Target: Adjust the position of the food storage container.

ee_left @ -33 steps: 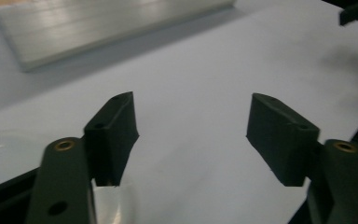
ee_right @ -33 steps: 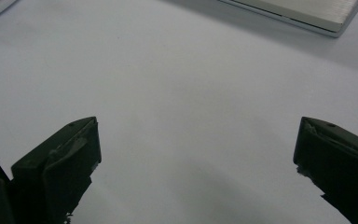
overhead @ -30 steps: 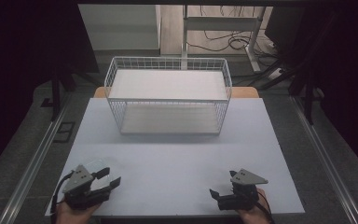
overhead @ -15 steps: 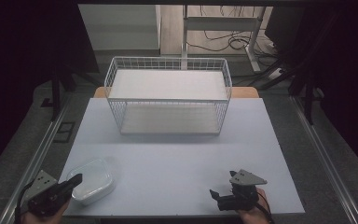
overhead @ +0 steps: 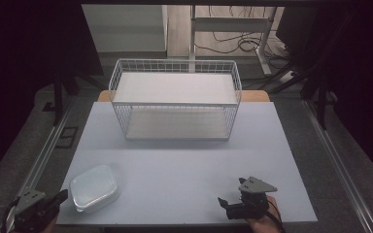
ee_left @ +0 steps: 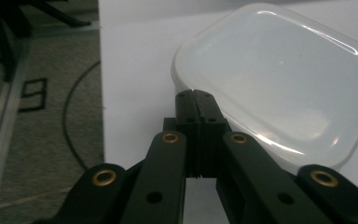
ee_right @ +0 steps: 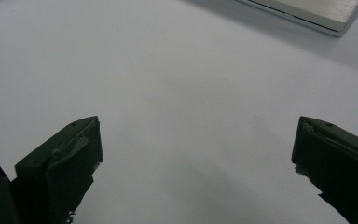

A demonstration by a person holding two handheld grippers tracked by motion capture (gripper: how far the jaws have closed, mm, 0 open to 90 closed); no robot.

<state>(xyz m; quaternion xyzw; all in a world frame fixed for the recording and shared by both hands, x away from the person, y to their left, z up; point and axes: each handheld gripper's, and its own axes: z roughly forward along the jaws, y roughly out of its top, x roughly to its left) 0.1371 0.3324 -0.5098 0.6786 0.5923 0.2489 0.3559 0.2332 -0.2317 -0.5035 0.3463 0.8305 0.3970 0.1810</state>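
A white wire basket [overhead: 175, 99] stands at the middle of the table's [overhead: 184, 160] far edge, with what looks like a flat white board across its top. A lidded translucent plastic container [overhead: 94, 187] sits near the front-left corner, a little in from both edges.

From the high view, the left gripper [overhead: 58, 198] lies off that corner, its tips pointing at the container, though whether they touch it cannot be told from above. The left gripper view settles the jaws: they are pressed flat together with nothing between them, the tips [ee_left: 196, 95] right at the container's [ee_left: 279, 79] near rim (contact is still unclear). It also shows the table's left edge and the carpeted floor [ee_left: 37, 116] with a cable [ee_left: 72, 126] lying on it.

The right gripper [overhead: 229, 208] rests at the front edge toward the right corner. In its own view the right gripper [ee_right: 196, 140] has its jaws spread wide over bare table.

Between basket and front edge the table surface is open across its whole width.
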